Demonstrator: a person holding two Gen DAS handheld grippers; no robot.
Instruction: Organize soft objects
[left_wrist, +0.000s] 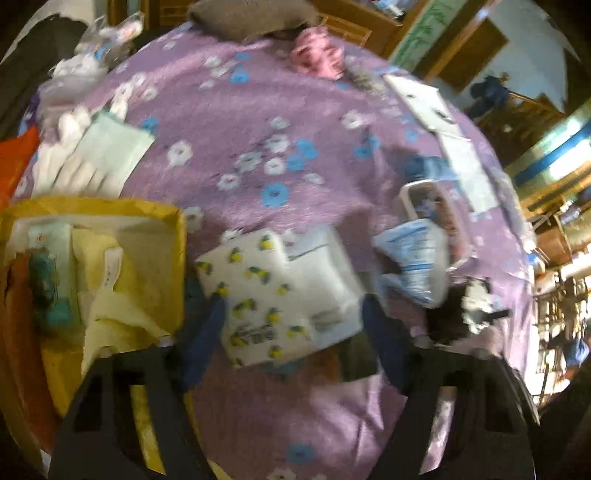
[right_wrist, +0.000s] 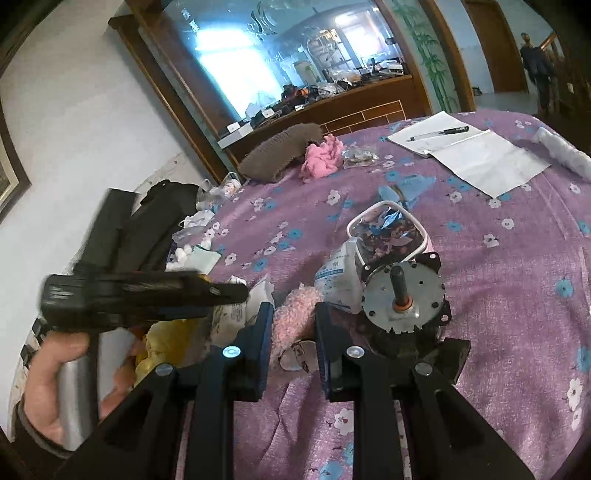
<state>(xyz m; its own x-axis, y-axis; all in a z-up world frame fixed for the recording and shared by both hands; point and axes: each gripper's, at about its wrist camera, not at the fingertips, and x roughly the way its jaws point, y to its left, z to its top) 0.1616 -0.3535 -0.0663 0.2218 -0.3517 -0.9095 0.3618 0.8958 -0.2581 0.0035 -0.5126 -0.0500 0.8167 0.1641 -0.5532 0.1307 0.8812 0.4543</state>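
In the left wrist view my left gripper is shut on a white tissue pack printed with lemons, held above the purple flowered tablecloth, right of a yellow box holding soft items. In the right wrist view my right gripper is shut on a pink fluffy toy low over the cloth. The left gripper's body and the hand holding it show blurred at the left there.
A metal motor, a white container and a blue-printed packet lie just right of the right gripper. A brown knit item, pink fluff, papers with a pen and cotton items lie further off.
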